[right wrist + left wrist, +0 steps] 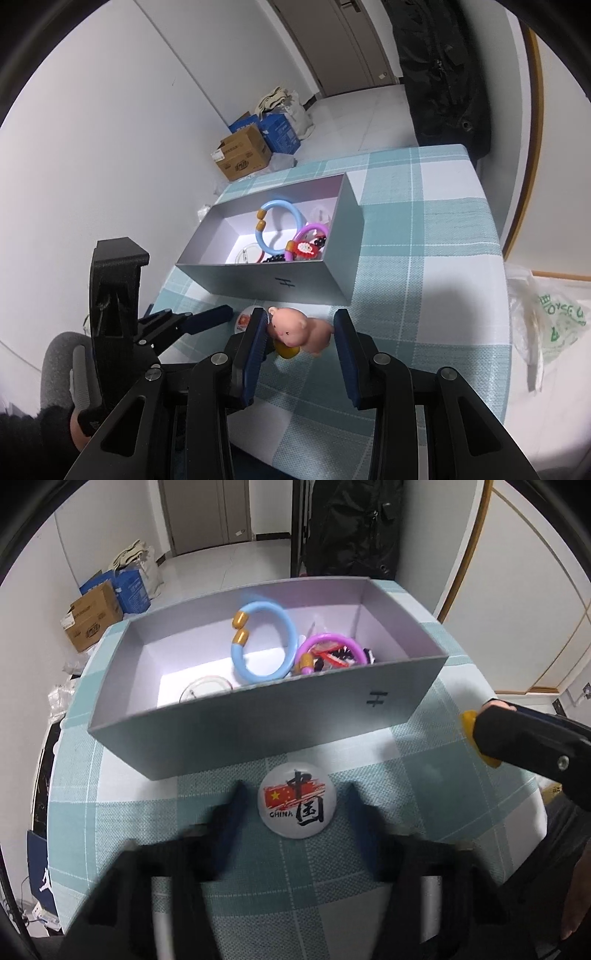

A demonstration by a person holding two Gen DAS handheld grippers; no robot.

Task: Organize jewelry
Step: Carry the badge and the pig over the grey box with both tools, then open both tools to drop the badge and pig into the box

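1. Pick-up step: left gripper wide open, straddling the badge, not touching.
2. Right gripper wide open around the pig; grip unclear, left pad looks touching.
3. Badge flat at 6 o'clock of the box; round, no long axis.
4. Next: close, lift over the wall.
5. Pig's head points 9 o'clock, long axis across the jaws.
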